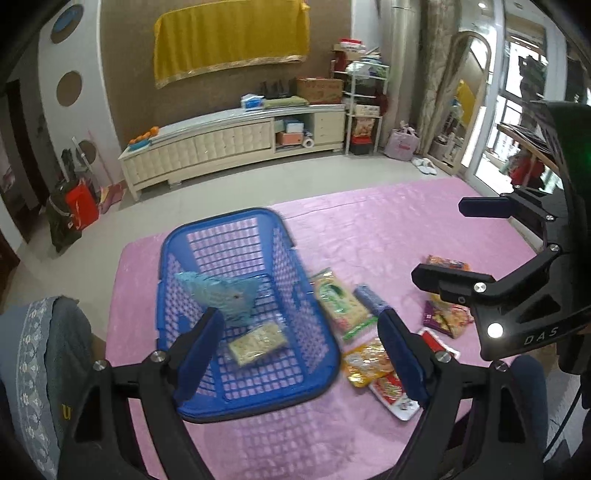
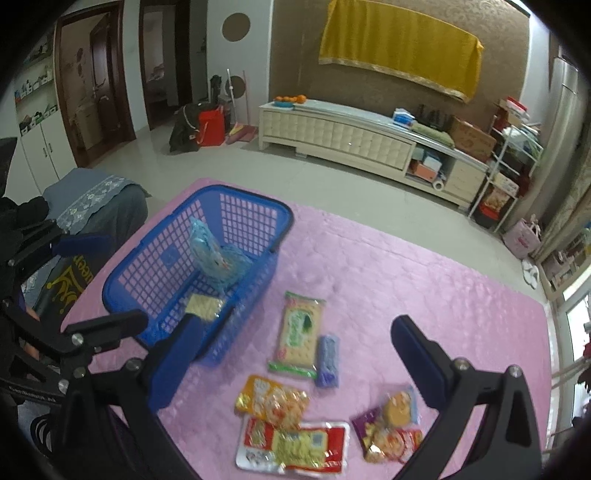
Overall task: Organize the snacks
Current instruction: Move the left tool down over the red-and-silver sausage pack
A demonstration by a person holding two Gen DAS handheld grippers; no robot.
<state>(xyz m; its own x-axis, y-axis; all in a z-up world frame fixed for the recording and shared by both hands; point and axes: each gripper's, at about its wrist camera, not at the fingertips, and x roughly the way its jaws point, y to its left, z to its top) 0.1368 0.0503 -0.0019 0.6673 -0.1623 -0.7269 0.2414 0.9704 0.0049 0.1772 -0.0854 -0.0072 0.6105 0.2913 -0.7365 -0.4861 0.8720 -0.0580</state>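
Left tongs [image 1: 299, 354]: jaws wide, nothing between the blue pads; they hang above the near end of the blue basket [image 1: 325, 369]. Right tongs [image 2: 295, 350]: jaws at full spread, empty, above the loose snacks on the pink table [image 2: 424, 266].

Nearest on the table, right of the basket: a red-and-white packet [image 2: 291, 448] at the near edge, with an orange-yellow packet [image 2: 271, 400] touching its far side. Further right, a purple packet [image 2: 388, 435] with a round orange-printed snack [image 2: 399, 408] lying partly on it.

Beyond these, a green-edged cracker pack [image 2: 300, 334] lies lengthwise, and a small blue-purple roll [image 2: 328, 360] lies just beside its right edge.

Basket sits on the left part of the table, mesh walls, long axis running near to far. Inside: 1 clear pack of pale crackers [image 1: 256, 341] flat on the floor toward the near end, and 1 light-blue bag [image 1: 221, 297] further in, propped upright against the left wall.

Far background: tiled floor, low cream cabinet [image 1: 229, 144], yellow cloth [image 1: 231, 35] on the wall.
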